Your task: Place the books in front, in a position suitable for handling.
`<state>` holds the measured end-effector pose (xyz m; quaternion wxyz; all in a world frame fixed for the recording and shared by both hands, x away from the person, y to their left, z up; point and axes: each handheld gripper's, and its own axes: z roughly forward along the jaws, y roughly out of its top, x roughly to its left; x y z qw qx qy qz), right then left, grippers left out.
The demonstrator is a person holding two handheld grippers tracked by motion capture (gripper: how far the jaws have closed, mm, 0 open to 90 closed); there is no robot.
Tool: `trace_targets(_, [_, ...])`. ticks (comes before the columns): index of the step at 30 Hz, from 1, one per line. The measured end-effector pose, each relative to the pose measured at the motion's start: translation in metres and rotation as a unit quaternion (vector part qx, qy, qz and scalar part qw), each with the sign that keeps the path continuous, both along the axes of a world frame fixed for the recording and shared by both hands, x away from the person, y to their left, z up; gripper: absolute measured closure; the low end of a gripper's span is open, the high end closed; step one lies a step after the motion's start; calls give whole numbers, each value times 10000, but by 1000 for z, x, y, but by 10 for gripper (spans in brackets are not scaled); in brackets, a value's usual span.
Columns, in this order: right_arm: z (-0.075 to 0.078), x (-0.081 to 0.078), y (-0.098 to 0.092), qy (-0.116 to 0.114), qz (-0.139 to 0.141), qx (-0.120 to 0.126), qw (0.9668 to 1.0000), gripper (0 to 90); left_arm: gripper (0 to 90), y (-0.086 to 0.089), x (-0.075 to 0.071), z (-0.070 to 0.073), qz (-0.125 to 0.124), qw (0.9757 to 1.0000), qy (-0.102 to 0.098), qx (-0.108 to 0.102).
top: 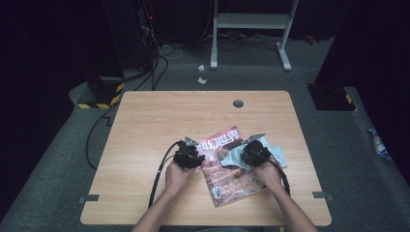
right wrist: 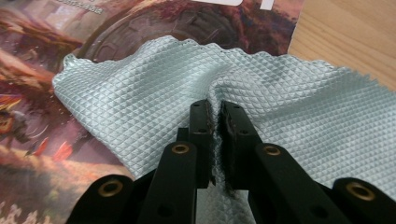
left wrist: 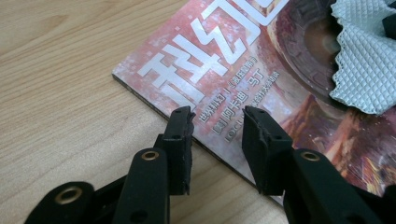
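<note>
Person at a wooden table point(top: 145, 125), seen from above, a gripper in each hand. A magazine point(top: 227, 169) lies flat just right of the table's centre, its title end tilted toward 1 o'clock. A pale blue-green cloth point(top: 232, 153) with a diamond weave lies over the upper right part of the cover and spills off the edge onto the wood toward 3 o'clock.

Left gripper point(top: 187, 155): at 9 o'clock of the magazine, over its left edge. In the left gripper view the jaws of the left gripper point(left wrist: 217, 122) stand apart and straddle that edge, one tip over the bare wood, the other over the cover below the white title characters. No pad can be seen pressing on the paper. The cloth point(left wrist: 366, 60) appears at 2 o'clock of this view, on the cover.

Right gripper point(top: 255, 153): at the magazine's upper right, over the cloth. In the right gripper view the jaws of the right gripper point(right wrist: 214, 116) are drawn together on a raised fold of the cloth point(right wrist: 140, 98), which puckers toward the pinch. The magazine point(right wrist: 42, 154) lies under the cloth from 9 to 12 o'clock; bare table point(right wrist: 348, 32) shows at 1 o'clock.

Beyond the far edge, at 12 o'clock, stands a white frame point(top: 251, 21) on a grey floor.
</note>
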<state>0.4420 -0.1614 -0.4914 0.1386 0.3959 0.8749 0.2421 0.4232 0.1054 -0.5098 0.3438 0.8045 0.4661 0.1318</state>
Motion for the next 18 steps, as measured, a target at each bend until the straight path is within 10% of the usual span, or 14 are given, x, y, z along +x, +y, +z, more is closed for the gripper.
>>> trace_targets(18, [7,7,-8,-199,-223,-309,9991,823,485,27,37,-3,542,9976,-84,-422])
